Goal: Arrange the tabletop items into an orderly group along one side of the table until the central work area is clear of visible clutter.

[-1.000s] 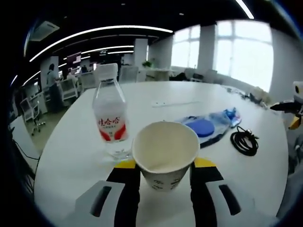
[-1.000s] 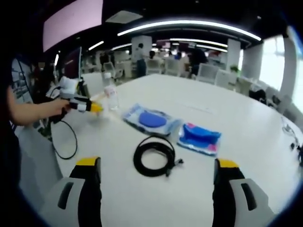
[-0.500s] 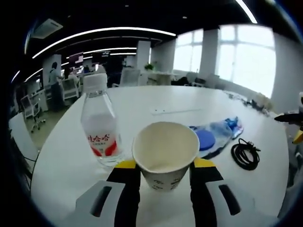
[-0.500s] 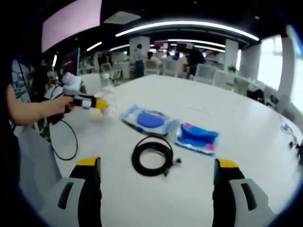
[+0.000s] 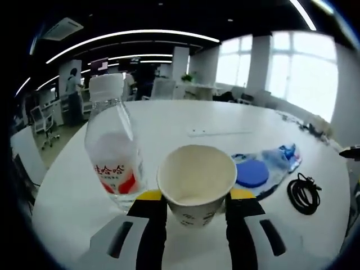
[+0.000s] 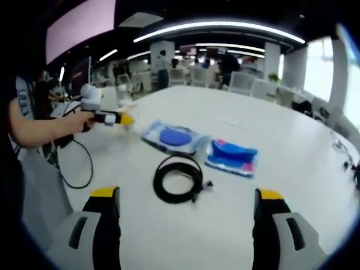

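both views are being lit by curved ceiling light strips (image 5: 129,36) and by daylight from large windows (image 5: 292,67), which are being overexposed to white. the white table (image 6: 292,163) is being rendered bright with mild glare and only faint shadows. straight lines are being bent strongly toward the edges. the background is being softened, and slight blur is being shown throughout.

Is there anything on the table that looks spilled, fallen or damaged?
Nothing stands out. The water bottle stands upright, the paper cup sits level in the left tongs, and the coiled black cable lies neatly beside two flat packets.
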The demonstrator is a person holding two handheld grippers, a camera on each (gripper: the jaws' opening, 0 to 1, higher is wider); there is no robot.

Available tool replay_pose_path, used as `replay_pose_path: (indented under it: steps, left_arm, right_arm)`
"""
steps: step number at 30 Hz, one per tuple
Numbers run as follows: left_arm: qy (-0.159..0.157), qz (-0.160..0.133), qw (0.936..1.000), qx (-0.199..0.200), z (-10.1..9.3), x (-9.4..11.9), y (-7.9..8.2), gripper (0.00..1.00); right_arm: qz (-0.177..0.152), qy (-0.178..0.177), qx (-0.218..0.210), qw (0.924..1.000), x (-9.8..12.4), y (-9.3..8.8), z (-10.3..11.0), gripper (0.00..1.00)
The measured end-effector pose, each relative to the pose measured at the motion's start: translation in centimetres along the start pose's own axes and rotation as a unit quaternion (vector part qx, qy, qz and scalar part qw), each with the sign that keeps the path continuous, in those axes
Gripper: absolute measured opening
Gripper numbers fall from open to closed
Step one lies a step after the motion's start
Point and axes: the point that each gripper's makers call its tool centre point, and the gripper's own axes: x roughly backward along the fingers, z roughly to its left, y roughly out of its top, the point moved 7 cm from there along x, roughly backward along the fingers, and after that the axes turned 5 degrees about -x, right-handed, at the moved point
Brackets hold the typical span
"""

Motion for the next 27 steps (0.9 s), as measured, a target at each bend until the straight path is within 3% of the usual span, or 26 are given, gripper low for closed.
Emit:
replay_pose_path:
  steps: [18,27]
  left_arm:
    - [0.033,0.012,0.9993,-0.008,0.3,-2.7,-0.3,0.38]
    - [0.045,0.008,0.9990,0.000,0.4,-3.1,-0.4,0.39]
  right_arm:
    - [0.017,0.000,-0.014,0.9998,-0.6,-1.2,-0.6,0.97]
    - [0.019,-0.002,-0.013,0.9997,-0.5,-1.3,-0.9,0.97]
